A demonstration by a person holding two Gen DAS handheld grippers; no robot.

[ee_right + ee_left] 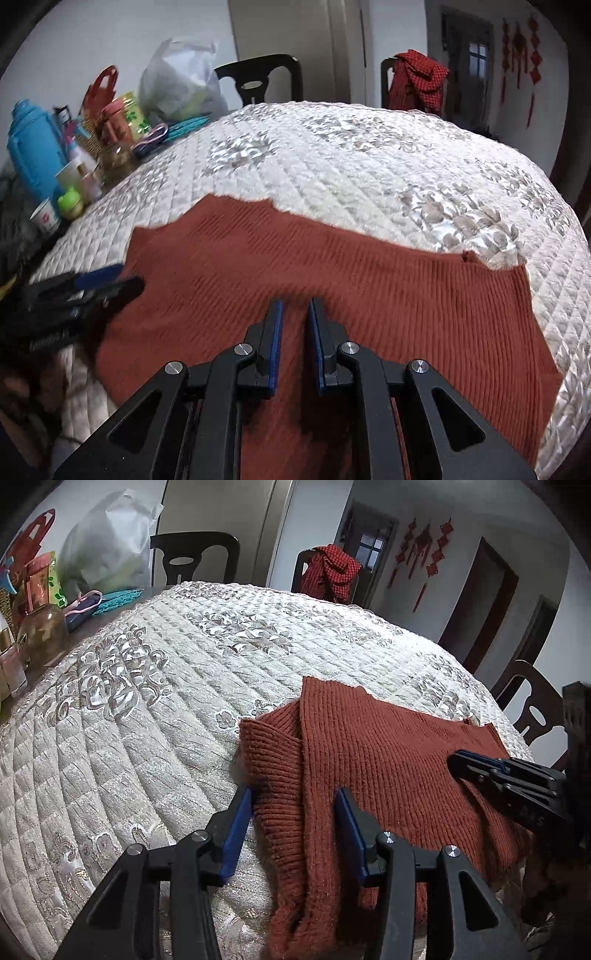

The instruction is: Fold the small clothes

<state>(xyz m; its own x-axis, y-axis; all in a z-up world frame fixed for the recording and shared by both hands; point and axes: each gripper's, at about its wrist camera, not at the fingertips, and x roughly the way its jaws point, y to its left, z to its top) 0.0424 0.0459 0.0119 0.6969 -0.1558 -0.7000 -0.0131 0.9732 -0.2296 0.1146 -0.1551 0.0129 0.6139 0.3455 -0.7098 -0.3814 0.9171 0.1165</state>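
Rust sweater [388, 760] on quilt [155, 686], left claw [293, 797] straddling its edge

- Your left wrist camera sits low and close over the sweater's [388, 760] left edge, facing across the quilt [147, 701] to the far chairs [195, 557].
- Your right wrist camera looks from near, over the sweater's middle.
- Both views share sweater, quilt, chairs, and each other's gripper.

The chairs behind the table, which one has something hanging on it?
The right-hand chair at the far edge: a red checked cloth is draped over its back. The chair left of it and the near-right chair have bare backs.
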